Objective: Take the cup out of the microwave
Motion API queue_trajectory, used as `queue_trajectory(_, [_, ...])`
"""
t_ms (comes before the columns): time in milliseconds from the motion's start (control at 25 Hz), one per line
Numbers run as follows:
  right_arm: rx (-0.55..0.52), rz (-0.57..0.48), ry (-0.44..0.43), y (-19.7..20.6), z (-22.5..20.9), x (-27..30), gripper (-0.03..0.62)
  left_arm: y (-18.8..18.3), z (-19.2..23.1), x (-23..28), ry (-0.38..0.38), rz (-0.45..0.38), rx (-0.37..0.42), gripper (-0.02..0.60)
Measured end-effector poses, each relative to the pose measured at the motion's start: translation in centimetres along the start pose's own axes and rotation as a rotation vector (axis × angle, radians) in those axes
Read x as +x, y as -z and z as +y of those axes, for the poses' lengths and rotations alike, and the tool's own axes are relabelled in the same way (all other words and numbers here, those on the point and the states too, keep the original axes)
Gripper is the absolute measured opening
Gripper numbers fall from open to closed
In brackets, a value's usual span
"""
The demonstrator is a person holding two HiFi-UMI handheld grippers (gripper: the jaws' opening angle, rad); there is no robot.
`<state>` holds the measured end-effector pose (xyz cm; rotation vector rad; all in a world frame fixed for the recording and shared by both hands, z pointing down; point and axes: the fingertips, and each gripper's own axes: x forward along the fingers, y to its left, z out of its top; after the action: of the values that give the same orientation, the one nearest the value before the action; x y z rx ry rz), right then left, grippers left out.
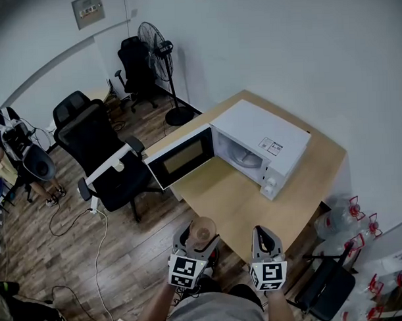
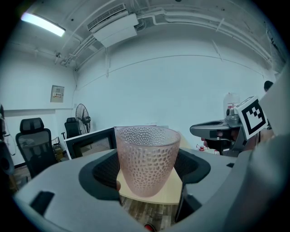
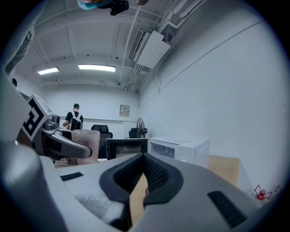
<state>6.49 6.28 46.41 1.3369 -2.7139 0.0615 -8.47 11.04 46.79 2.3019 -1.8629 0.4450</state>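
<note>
A pink dimpled cup (image 2: 147, 161) stands upright between the jaws of my left gripper (image 1: 197, 245), which is shut on it. The same cup (image 1: 203, 229) shows in the head view just off the table's near edge, and the cup (image 3: 86, 144) appears at the left of the right gripper view. My right gripper (image 1: 267, 243) hangs beside it, shut with nothing between its jaws. The white microwave (image 1: 263, 144) sits on the wooden table (image 1: 255, 201) with its door (image 1: 181, 157) swung open to the left; its cavity looks empty.
A black office chair (image 1: 99, 153) stands left of the table, near the open door. A fan (image 1: 159, 53) and a second chair (image 1: 135, 67) are by the far wall. A person (image 1: 13, 146) is at the far left. Water bottles (image 1: 341, 221) sit right of the table.
</note>
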Motion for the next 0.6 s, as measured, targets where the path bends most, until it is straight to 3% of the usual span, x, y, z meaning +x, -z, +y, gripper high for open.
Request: queue_trajectory(600, [-0.003, -0.004, 0.000, -0.32, 0.27, 0.24, 0.017, 0.28, 0.31, 0.02, -0.001, 0.000, -0.006, 0.385])
